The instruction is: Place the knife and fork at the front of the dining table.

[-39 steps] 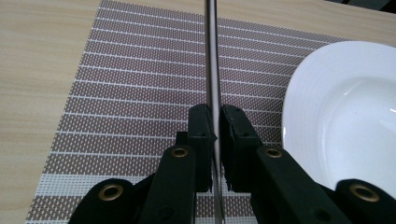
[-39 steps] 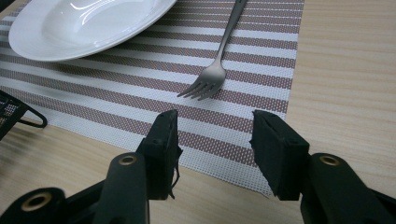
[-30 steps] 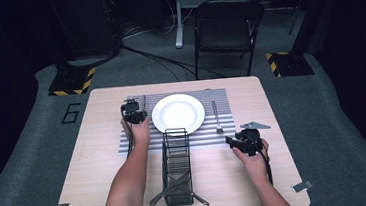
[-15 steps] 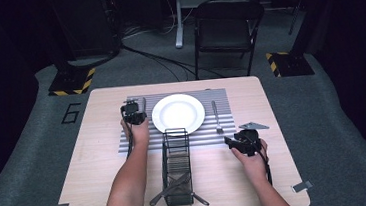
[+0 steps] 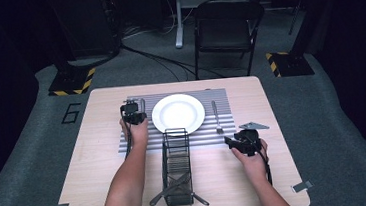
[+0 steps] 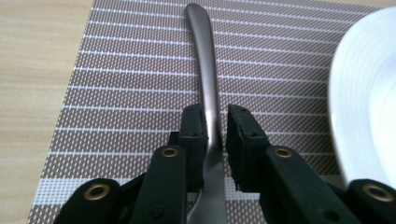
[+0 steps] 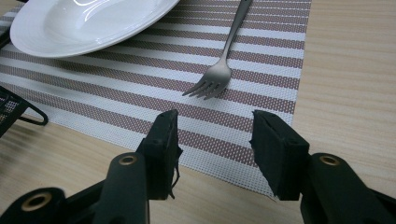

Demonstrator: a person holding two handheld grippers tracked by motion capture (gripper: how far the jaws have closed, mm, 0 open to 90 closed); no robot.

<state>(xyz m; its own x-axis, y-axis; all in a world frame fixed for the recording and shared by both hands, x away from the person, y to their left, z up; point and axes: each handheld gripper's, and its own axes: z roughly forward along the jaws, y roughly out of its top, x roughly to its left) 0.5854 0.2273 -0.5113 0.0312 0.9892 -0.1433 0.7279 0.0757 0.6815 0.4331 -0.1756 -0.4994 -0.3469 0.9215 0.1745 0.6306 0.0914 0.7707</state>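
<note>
A metal utensil (image 6: 208,88) lies on the striped placemat (image 6: 116,70) left of the white plate (image 5: 178,113), its handle end pointing away from me. My left gripper (image 6: 215,122) straddles its neck. Its jaws have just been opening, and a thin gap shows between the handle and the right pad (image 6: 239,128); in the high view this gripper (image 5: 137,116) sits at the mat's left side. My right gripper (image 7: 215,128) stands open and empty over the mat's near right edge, the fork (image 7: 224,65) lying just ahead of it. The high view shows the fork (image 5: 216,116) right of the plate.
A black wire caddy (image 5: 176,159) stands in the middle near me, with several utensils (image 5: 171,189) at its near end. A folding chair (image 5: 227,26) stands beyond the table's far edge. Bare wood (image 5: 295,148) lies right of the right hand.
</note>
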